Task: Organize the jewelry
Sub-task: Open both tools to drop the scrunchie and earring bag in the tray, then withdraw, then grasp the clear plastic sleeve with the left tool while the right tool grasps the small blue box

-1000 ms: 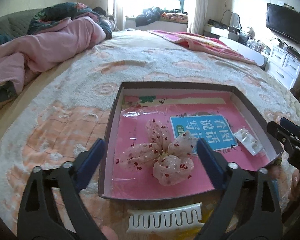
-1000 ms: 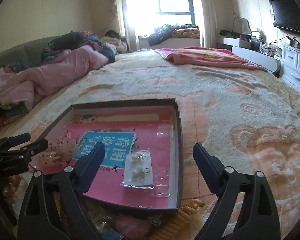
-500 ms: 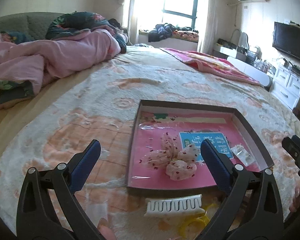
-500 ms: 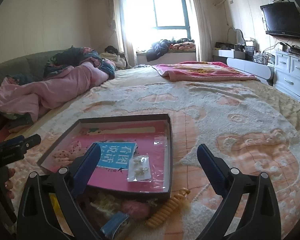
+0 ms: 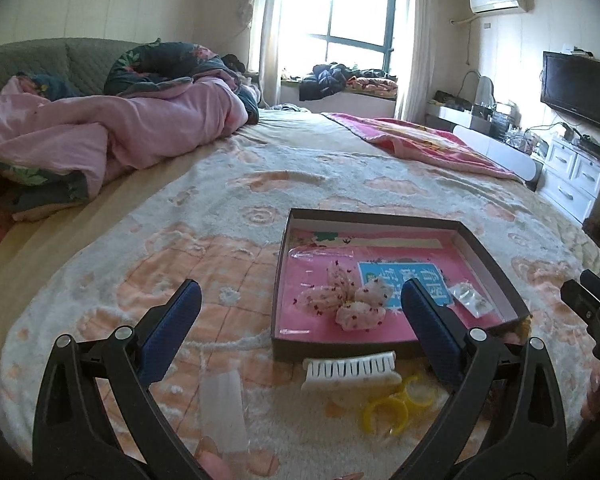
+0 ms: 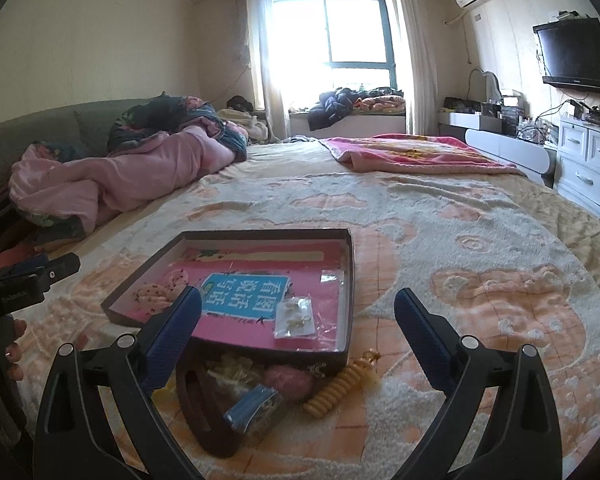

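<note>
A shallow brown box with a pink floor lies on the bed. Inside it are a sheer pink flower-shaped hair bow and a small clear bag of earrings. Before the box's near wall lie a white comb, yellow rings, a clear packet, a yellow spiral hair tie, a pink ball, a dark hairband and a blue clip. My left gripper and right gripper both hang open and empty, back from the box.
The bed carries a peach and cream blanket. A heap of pink quilts lies at far left, a red blanket at the far end. White drawers and a wall TV stand to the right.
Both grippers have drawn back and risen from the box, so it looks smaller and loose items in front of it have come into view. Both stay open with nothing in them.
</note>
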`<move>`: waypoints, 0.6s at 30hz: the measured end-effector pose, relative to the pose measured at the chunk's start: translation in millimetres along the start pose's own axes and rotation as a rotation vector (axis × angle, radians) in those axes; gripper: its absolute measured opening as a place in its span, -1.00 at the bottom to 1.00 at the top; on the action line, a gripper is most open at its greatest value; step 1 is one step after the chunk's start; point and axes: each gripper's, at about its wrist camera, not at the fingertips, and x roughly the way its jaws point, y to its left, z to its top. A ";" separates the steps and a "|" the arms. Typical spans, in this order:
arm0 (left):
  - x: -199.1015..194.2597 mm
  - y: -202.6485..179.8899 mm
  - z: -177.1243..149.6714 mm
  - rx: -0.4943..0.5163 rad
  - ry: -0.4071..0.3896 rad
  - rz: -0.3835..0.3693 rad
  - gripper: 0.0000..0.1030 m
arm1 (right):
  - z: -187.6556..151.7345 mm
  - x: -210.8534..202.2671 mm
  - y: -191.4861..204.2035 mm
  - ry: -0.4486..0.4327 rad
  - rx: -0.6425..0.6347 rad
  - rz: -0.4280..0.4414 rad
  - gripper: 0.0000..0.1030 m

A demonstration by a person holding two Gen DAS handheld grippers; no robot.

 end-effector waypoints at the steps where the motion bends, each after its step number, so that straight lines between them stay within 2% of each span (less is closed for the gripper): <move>1: -1.9 0.2 -1.7 0.005 -0.002 0.005 0.78 | -1.0 -0.5 0.7 0.003 -0.002 0.001 0.83; 18: -17.9 25.9 -34.0 -0.012 0.057 0.074 0.78 | -28.6 -8.6 14.5 0.073 -0.027 0.043 0.83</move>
